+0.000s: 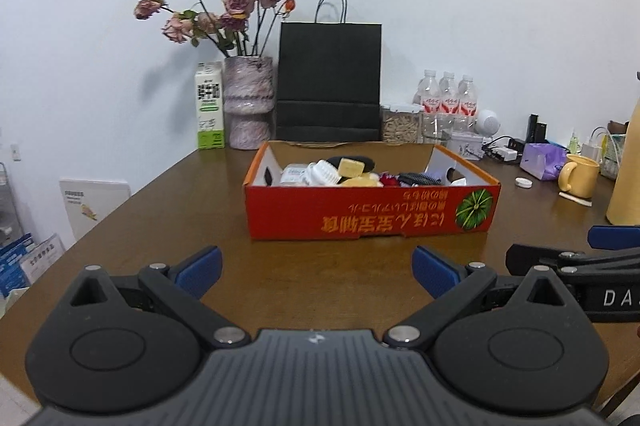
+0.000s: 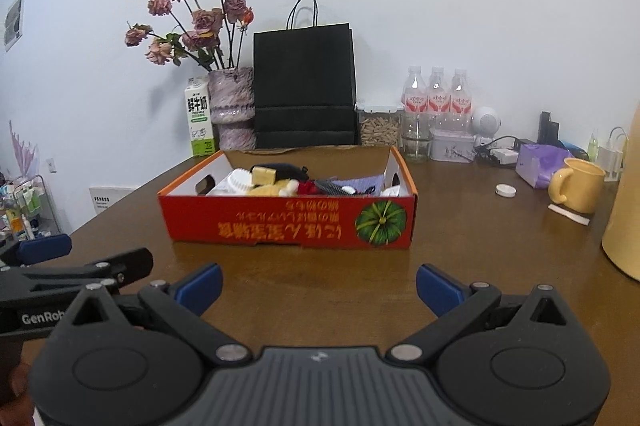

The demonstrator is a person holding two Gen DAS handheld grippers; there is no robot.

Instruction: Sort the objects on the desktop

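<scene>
A red cardboard box (image 1: 372,212) (image 2: 288,222) stands in the middle of the brown table, holding several small objects: a white brush (image 1: 322,172), a yellow block (image 1: 351,168) (image 2: 264,175), a black comb (image 1: 420,179) and others. My left gripper (image 1: 316,272) hovers open over the table in front of the box, nothing between its blue pads. My right gripper (image 2: 319,286) is likewise open and empty, just short of the box. Each gripper shows at the edge of the other's view.
Along the wall stand a milk carton (image 1: 209,106), a vase of dried roses (image 1: 248,102), a black paper bag (image 1: 329,82), water bottles (image 1: 448,94) and a jar. At right sit a yellow mug (image 2: 578,186), a purple pack (image 2: 540,164), a white cap (image 2: 505,191) and a tall yellow container (image 2: 624,210).
</scene>
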